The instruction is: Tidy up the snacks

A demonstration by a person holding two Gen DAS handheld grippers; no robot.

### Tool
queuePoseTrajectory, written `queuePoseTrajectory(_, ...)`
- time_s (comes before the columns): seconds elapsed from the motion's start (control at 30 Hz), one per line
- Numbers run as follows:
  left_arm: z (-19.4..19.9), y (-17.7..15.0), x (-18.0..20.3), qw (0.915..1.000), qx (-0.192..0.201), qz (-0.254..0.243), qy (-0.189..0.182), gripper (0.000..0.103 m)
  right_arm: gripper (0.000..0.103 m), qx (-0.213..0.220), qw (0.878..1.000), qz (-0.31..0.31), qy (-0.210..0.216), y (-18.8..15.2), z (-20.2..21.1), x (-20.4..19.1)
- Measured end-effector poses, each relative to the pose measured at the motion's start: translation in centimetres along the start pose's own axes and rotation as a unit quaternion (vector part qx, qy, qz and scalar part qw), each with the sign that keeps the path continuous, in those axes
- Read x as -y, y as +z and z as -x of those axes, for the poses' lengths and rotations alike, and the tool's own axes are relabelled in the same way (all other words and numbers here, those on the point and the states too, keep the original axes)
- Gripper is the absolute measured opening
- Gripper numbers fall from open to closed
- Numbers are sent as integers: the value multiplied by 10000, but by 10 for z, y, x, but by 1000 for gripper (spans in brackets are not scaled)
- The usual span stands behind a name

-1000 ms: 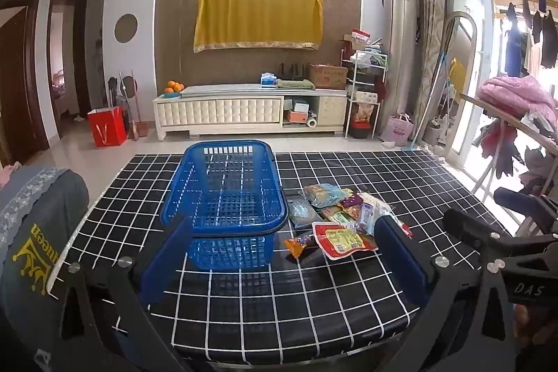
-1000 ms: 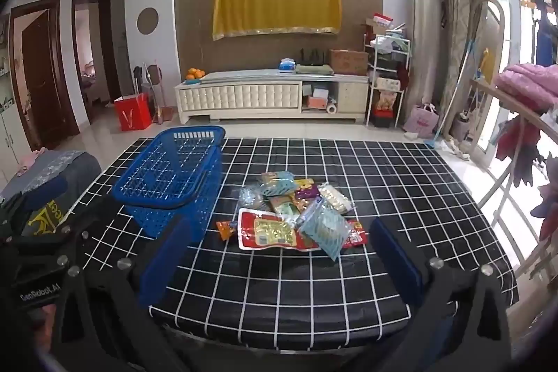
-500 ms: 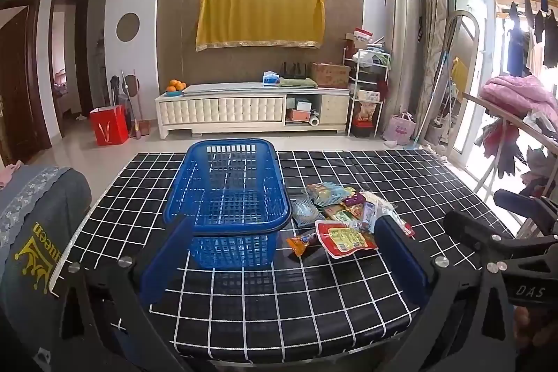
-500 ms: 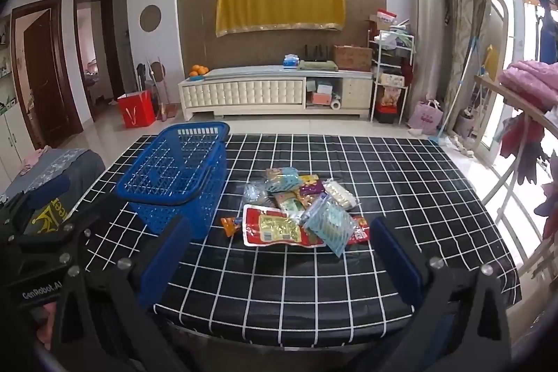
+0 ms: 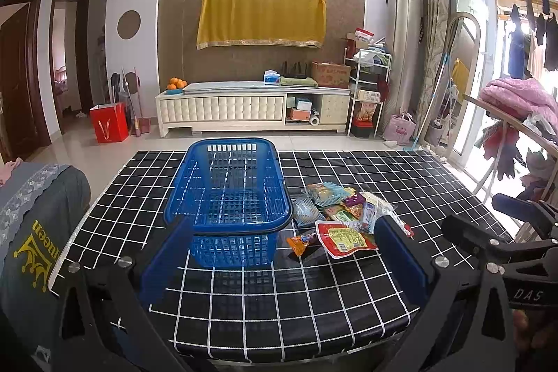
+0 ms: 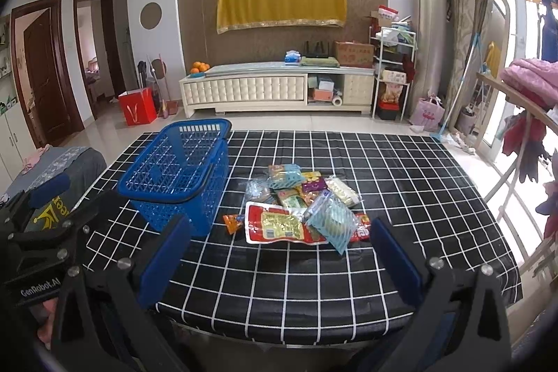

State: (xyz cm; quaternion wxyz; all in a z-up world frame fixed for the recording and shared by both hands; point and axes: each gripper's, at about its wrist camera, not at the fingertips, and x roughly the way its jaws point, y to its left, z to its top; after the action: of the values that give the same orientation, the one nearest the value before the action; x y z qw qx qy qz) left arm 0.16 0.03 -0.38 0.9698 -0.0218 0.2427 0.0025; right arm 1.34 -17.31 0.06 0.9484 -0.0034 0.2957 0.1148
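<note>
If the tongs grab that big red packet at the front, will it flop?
Probably a bit: the big red packet looks like a flat, thin pouch, so its free end may droop. It seems light. Its glossy film could slip, and the striped blue packet leaning on it would likely slide off.

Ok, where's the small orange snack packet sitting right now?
In both wrist views the small orange snack packet lies on the checked tablecloth, between the blue basket on its left and the big red sausage pack on its right.

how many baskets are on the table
1: a blue basket on the left part of the checked table, beside the snack pile. It looks empty; nothing seems hidden.
</note>
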Motion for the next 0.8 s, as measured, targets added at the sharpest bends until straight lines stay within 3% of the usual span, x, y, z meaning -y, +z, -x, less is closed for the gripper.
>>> queuePoseTrajectory(0.8, 2, 2, -4, 9999, -75, 82, -59, 103, 103, -72, 10000, 17, 14, 1, -2, -1)
